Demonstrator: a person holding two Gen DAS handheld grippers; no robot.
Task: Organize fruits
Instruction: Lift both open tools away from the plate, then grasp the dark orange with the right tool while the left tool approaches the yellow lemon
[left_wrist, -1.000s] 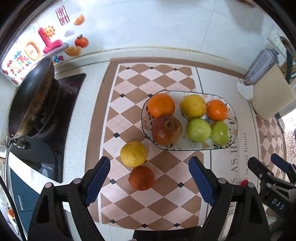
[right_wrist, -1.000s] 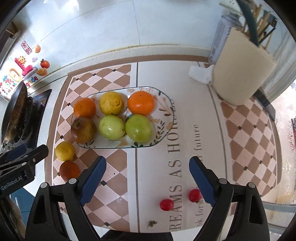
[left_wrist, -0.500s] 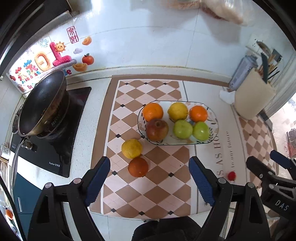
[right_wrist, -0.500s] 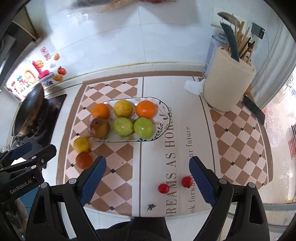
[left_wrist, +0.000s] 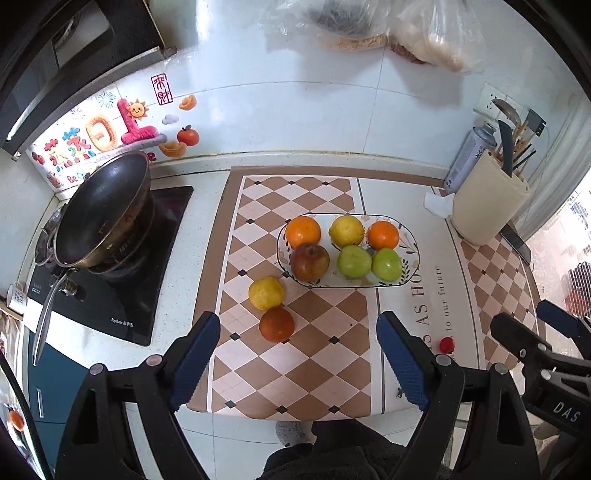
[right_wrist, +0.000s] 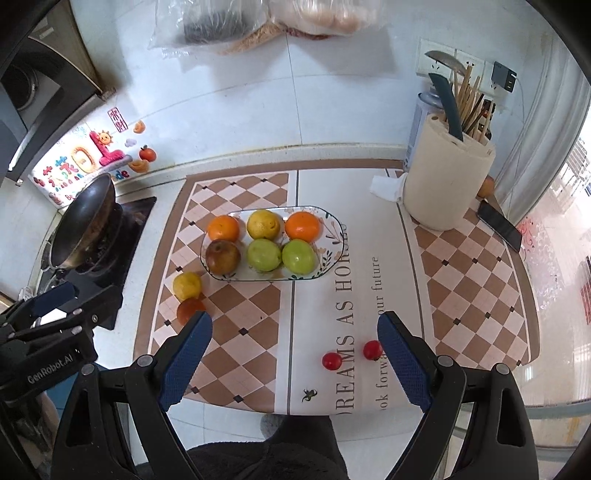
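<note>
A kitchen counter seen from above through two wrist cameras, covered by a checked brown and cream mat. An oval glass plate (left_wrist: 410, 254) sits at the centre of the mat and holds six fruits in two rows: an orange, a yellow citrus and another orange behind, a reddish apple (left_wrist: 309, 261) and two green apples in front.

Two fruits lie loose on the mat at about 8 o'clock from the plate: a yellow citrus (left_wrist: 266, 293) just beside the rim, and a dark orange (left_wrist: 276, 324) touching it on the near side. Two cherry tomatoes (right_wrist: 331, 360) (right_wrist: 372, 349) lie close together near the mat's front edge, at about 5 o'clock from the plate.

The left gripper (left_wrist: 298, 356) hangs above the counter with its blue-padded jaws spread wide and nothing between them; the dark orange is just ahead of it. The right gripper (right_wrist: 294, 354) is likewise wide apart and empty, with the tomatoes just ahead of its right finger.

The task looks part done, with both tools between pickups. The next move likely calls for lowering the left gripper around the dark orange, closing gently, and carrying it to the plate, where free room is scarce.
</note>
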